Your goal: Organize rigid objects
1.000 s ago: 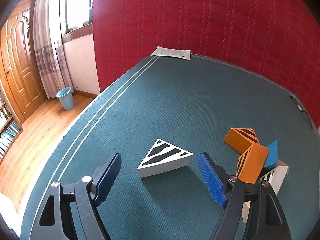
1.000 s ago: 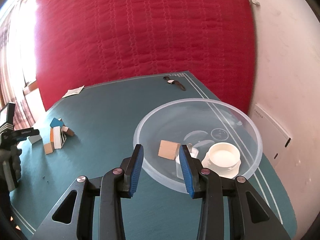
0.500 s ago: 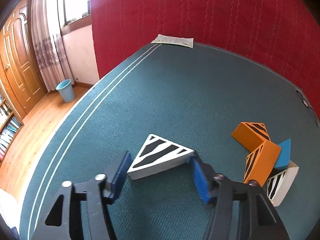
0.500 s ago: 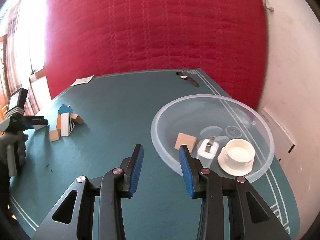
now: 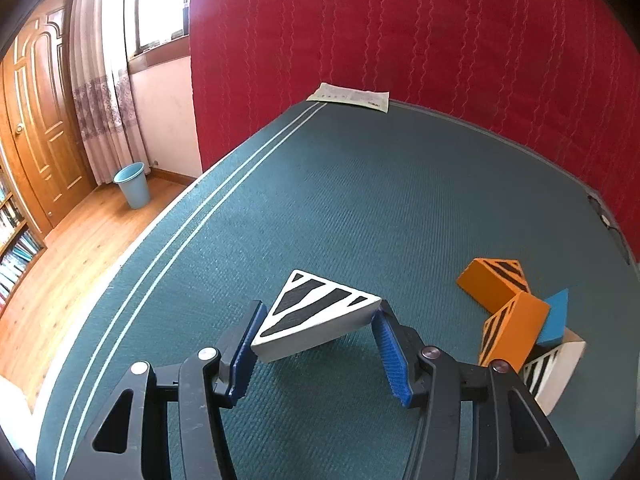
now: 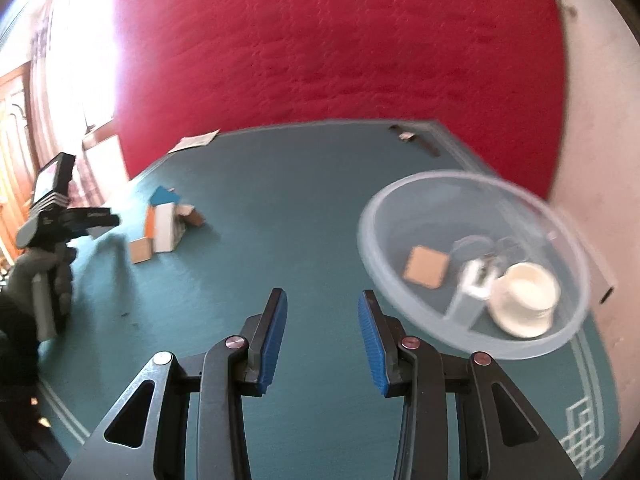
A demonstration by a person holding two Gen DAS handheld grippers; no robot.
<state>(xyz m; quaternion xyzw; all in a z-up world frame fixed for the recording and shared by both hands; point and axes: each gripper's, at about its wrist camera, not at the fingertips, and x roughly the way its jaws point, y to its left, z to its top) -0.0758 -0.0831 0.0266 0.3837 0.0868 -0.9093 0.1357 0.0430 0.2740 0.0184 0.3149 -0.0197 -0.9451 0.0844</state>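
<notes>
Open green table cloth fills the centre and upper half of the left wrist frame; passage clear there. Block pile obstructs the right edge. In the right wrist frame, the clear bowl blocks the right side; centre and lower left lie free.

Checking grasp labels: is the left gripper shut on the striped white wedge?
Shut on it. The left gripper has both blue pads pressed on the white wedge, one per corner.
</notes>
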